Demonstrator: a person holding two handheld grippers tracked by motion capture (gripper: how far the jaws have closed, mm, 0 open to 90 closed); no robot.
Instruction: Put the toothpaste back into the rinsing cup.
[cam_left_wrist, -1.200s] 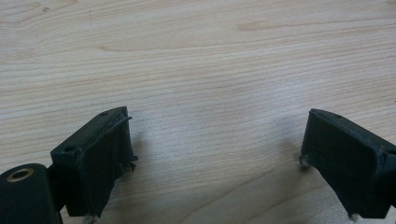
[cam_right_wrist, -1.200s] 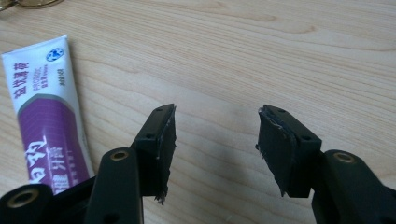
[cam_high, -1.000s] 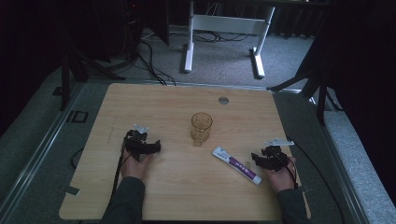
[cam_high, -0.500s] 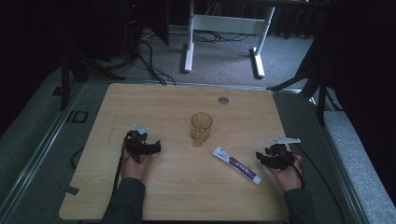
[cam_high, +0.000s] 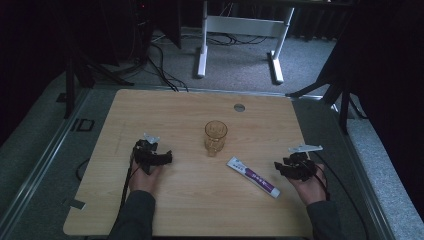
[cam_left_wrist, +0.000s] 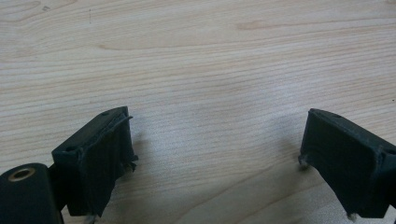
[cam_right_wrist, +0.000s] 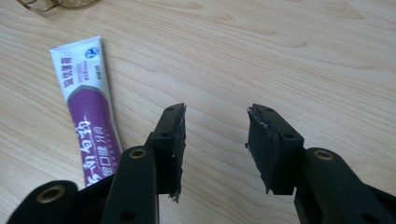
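Much of the wooden table (cam_high: 180, 210) is left bare, with wide room kept toward its far edge and left edge. Near the middle a glass mug (cam_high: 215, 136) is stood, and a toothpaste tube (cam_high: 253, 176) is laid flat between it and the right gripper (cam_high: 292, 168). That gripper's jaws have just been closing, nothing between them. The left gripper (cam_high: 152, 157) is held wide apart over bare wood, empty.
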